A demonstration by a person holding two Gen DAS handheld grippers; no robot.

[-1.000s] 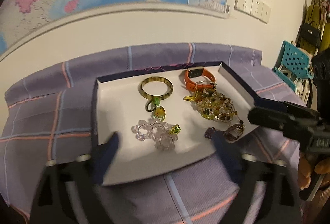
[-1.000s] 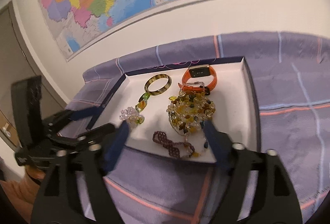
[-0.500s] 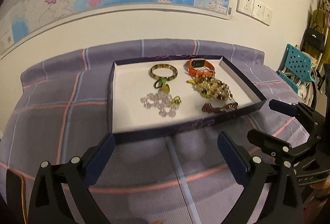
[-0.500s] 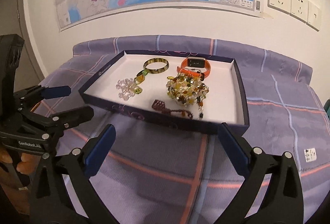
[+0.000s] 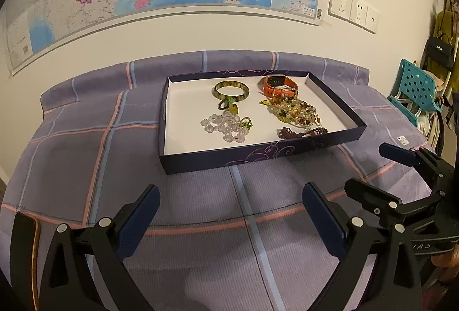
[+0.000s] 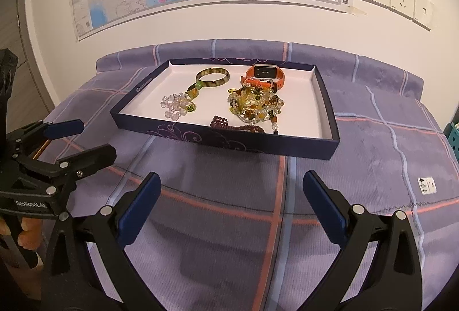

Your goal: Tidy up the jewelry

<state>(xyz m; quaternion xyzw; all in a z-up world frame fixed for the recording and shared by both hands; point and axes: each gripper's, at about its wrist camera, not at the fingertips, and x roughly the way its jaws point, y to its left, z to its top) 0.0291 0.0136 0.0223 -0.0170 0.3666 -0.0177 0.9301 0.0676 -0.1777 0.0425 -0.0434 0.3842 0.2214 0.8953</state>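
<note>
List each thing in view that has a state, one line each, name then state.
left gripper: open, nothing between the fingers
right gripper: open, empty
box tray: lidless, flat on the bedspread
bangle: lying flat in the tray
orange watch: strap looped, resting in the tray
amber bead pile: heaped and tangled
clear bead strand: bunched up

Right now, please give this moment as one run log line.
left claw: open, empty | right claw: open, empty | tray: bangle, watch, beads inside
</note>
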